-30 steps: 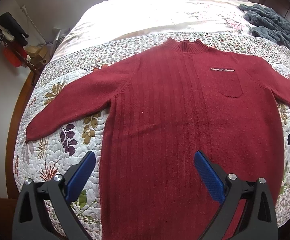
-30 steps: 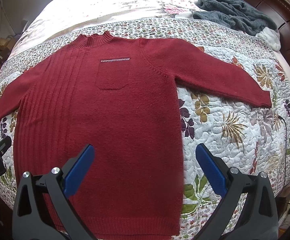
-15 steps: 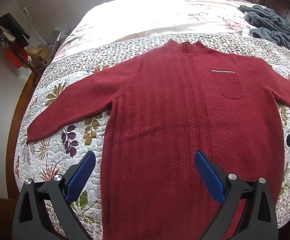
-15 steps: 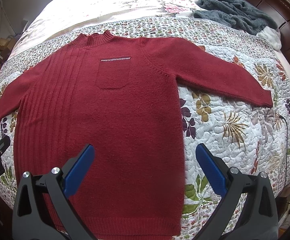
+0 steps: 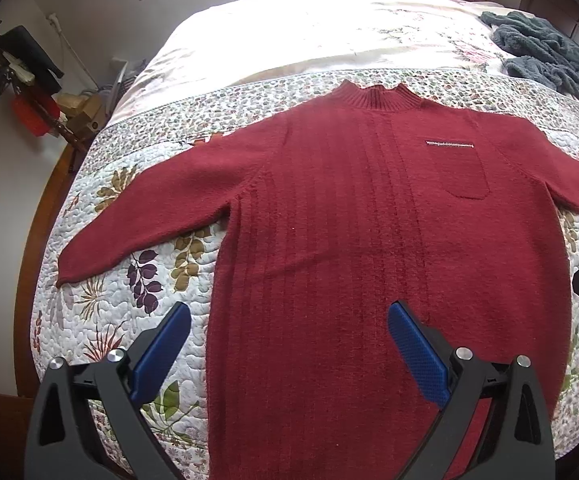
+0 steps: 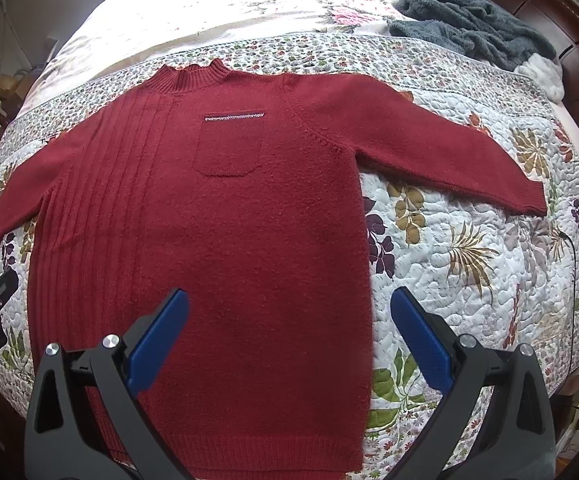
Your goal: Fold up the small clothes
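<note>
A dark red knit sweater lies flat and face up on the bed, sleeves spread to both sides, collar at the far end. It has a chest pocket with a light trim. My left gripper hovers open above the sweater's lower left part, holding nothing. My right gripper hovers open above the lower right part near the side seam, also holding nothing. The left sleeve cuff and right sleeve cuff rest on the quilt.
A floral quilt covers the near half of the bed, a pale sheet the far half. A grey fluffy garment lies at the far right by the wooden headboard. Clutter and a stand sit left of the bed.
Both grippers have drifted slightly, so the sweater sits a little lower in each view. The sweater itself has not moved and both grippers stay open.
</note>
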